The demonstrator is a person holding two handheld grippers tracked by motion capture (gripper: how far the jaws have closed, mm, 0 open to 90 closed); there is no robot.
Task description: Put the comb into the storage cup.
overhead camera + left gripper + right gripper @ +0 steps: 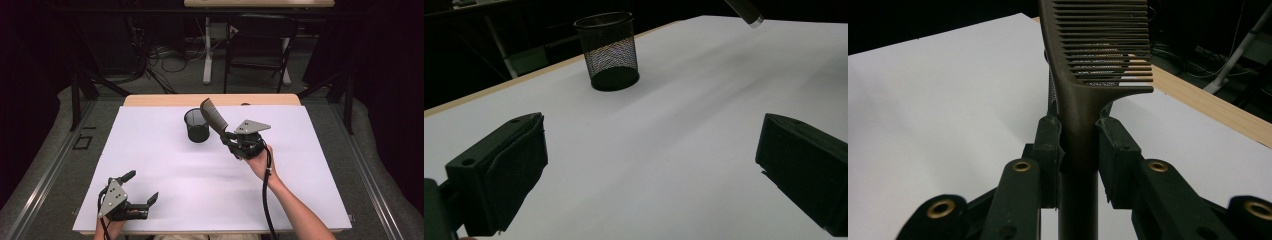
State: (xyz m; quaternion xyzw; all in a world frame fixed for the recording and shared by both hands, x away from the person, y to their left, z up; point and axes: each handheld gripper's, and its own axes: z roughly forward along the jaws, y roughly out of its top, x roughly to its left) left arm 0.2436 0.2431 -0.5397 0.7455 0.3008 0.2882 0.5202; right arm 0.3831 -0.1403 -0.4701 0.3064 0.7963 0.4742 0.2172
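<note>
Black left gripper (pixel 141 187) low at near-left table edge, jaws wide apart, nothing between; judged parked clear of work. White table sheet (pixel 165 165) bare around it. Mesh cup (pixel 197 125) upright, centre-far, mouth open for loading. Right gripper (pixel 227 136) clamps dark comb (pixel 213 116) by handle, toothed end raised, tilted toward cup; judged ready for insertion. No readable brand, label or writing.

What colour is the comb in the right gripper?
The comb is dark brown, clearest in the right gripper view.
</note>
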